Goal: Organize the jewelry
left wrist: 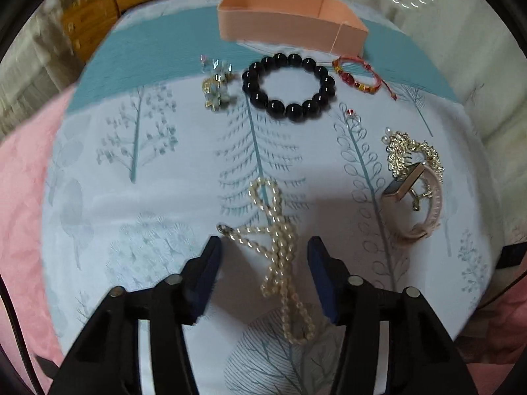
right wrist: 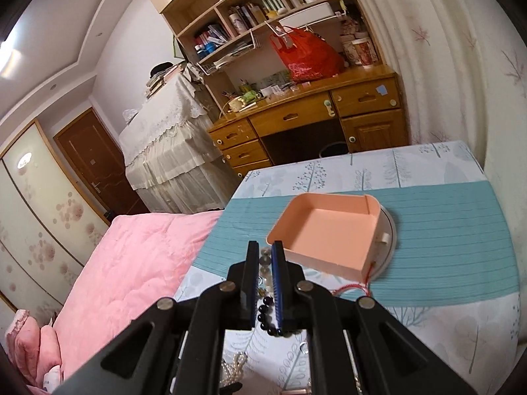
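With the left gripper (left wrist: pixel 263 247) released astride the pearl necklace (left wrist: pixel 280 253) at lower centre and the right gripper (right wrist: pixel 265 256) clenched empty, the loose strand may slip out when pinched.

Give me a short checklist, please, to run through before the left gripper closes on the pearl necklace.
1. Left gripper open: ok, jaws stand apart.
2. Pearl necklace between the jaws: ok, the strand runs through the gap, pads not touching it.
3. Pink box ready: ok, it sits open and looks empty.
4. Right gripper out of the way: ok, shut, raised and aimed toward the box; whether it holds anything, cannot tell.
5. Black bead bracelet apart from the necklace: ok.
6. Whole necklace liftable in one pinch: cannot tell, it lies looped.
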Demonstrator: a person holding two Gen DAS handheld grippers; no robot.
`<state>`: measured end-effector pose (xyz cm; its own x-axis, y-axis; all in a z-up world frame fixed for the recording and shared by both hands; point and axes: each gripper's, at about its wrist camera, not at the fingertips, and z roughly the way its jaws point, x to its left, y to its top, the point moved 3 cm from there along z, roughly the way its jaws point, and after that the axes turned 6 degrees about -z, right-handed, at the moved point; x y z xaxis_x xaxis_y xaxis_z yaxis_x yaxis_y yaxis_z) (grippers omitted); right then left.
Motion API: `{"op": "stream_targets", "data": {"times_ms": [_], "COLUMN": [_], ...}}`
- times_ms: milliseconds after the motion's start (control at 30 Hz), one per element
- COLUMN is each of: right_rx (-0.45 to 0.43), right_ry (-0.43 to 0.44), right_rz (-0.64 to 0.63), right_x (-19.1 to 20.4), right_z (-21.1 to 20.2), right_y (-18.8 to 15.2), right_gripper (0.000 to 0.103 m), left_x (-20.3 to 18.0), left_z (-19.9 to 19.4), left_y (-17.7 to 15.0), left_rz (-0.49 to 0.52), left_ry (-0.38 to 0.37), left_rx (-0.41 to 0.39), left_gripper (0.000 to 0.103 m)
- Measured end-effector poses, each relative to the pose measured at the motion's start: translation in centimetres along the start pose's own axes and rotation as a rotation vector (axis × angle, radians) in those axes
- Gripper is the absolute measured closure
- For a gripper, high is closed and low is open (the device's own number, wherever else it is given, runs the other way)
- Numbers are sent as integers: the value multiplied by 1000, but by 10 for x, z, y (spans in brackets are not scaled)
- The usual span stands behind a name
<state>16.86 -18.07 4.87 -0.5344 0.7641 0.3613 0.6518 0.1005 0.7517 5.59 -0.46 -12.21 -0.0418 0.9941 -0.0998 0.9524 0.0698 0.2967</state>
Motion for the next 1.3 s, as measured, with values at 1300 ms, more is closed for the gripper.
{"op": "stream_targets", "data": {"times_ms": [1300], "right_rx": [-37], "right_ry": [48], "right_rz": [125], "right_x": [-70], "right_z": [37], "right_y": [54], "right_gripper": [95], "left_x": [-19], "left_z": [-105], "left_y": [121], "left_rz": [120], "left_ry": [-78], "left_rx": [-82], "left_gripper": [100]}}
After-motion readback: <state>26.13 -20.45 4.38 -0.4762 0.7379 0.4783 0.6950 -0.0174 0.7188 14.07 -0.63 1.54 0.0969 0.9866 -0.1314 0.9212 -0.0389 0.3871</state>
